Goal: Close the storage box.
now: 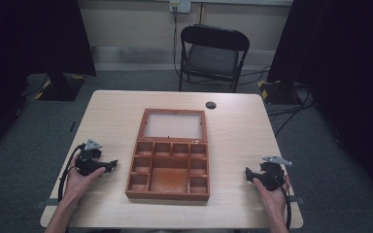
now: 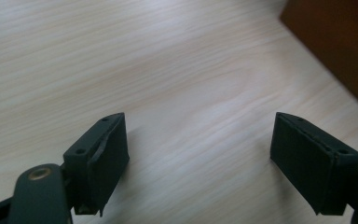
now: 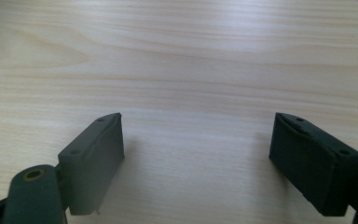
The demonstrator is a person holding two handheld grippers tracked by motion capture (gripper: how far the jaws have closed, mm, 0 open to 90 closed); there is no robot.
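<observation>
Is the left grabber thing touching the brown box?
Apart. In the high view, bare table shows between the left gripper and the wooden box; the left gripper view shows its open jaws holding nothing.

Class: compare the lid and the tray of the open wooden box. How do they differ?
The lid lies farther from the person; the tray lies nearer. The lid frames one pale panel; the tray is split into many compartments. Both share the reddish-brown wood and lie flat on the table.
</observation>
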